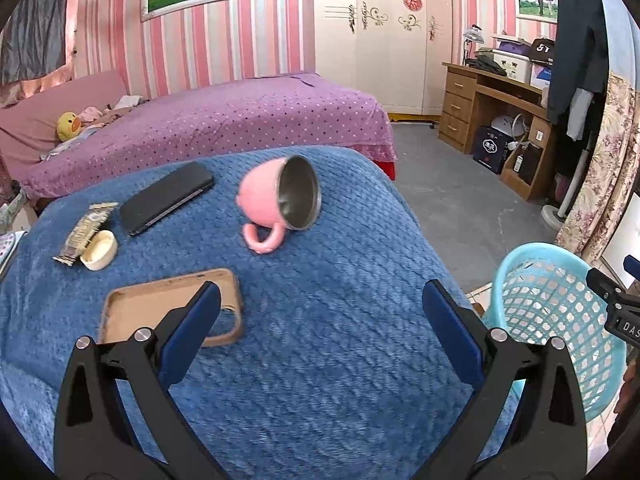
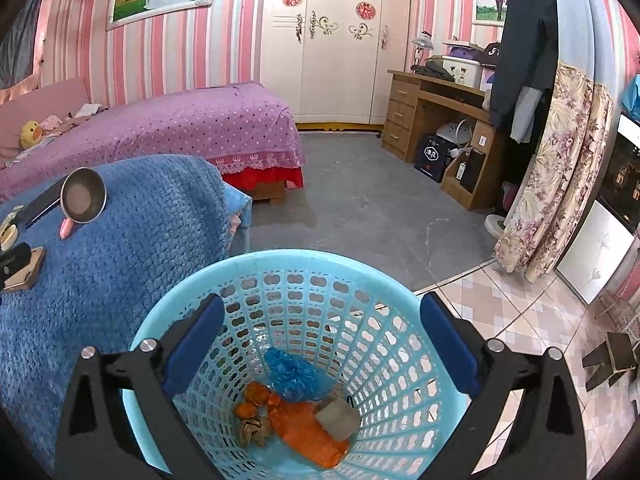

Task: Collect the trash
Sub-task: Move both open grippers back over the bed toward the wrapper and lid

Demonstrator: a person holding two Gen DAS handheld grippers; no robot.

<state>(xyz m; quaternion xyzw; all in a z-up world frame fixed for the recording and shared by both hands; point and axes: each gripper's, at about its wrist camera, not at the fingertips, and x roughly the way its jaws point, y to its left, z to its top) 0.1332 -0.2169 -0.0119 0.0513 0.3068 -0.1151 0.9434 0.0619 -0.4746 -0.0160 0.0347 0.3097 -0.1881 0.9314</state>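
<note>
A light blue mesh basket (image 2: 280, 264) stands on the floor beside the blue blanket. In it lie a blue crumpled bag (image 2: 294, 374), orange peel and an orange wrapper (image 2: 304, 430), and a grey scrap (image 2: 338, 418). My right gripper (image 2: 320, 340) hangs open over the basket's mouth with nothing between its pads. My left gripper (image 1: 320, 326) is open and empty above the blue blanket (image 1: 320, 360). Ahead of it at the far left lie a crumpled wrapper (image 1: 86, 232) and a cream lid (image 1: 99, 255). The basket (image 1: 560, 312) shows at the right of the left wrist view.
On the blanket lie a tipped pink mug (image 1: 280, 200), a black phone (image 1: 166, 197) and a brown phone case (image 1: 160, 304). A purple bed (image 1: 240, 120) stands behind. A wooden desk (image 1: 492, 112) and a flowered curtain (image 2: 552, 168) stand right of the grey floor.
</note>
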